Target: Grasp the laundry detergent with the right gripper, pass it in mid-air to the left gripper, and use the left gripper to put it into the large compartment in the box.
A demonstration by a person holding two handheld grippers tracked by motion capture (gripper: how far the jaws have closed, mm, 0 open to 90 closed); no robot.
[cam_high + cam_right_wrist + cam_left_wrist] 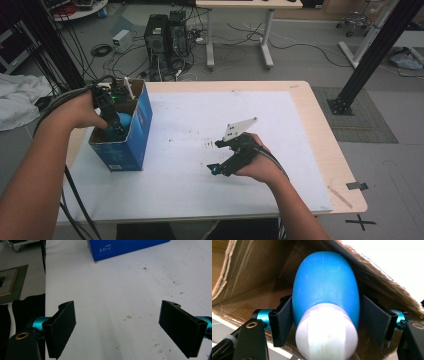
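At a white-topped table (300, 150), a person's left gripper (114, 125) reaches down into an open blue box (131, 145) at the table's left edge, its jaws closed on a blue egg (124, 120) — a smooth, rounded piece with a white end. The left gripper view shows the egg (325, 287) held between the two black pads (284, 320), its blue end pointing into the box's brown cardboard interior (254, 270) and its white end toward the camera. The right gripper (220, 162) rests low over the middle of the table, well apart from the box, its jaws spread wide with nothing between them; the right gripper view shows bare, lightly speckled tabletop (120, 290) ahead and the box (125, 247) farther off. The step in hand appears to be at the box itself — whether the egg is going in or coming out cannot be told. Either way, the next move likely calls for a steady vertical path clear of the cardboard walls.
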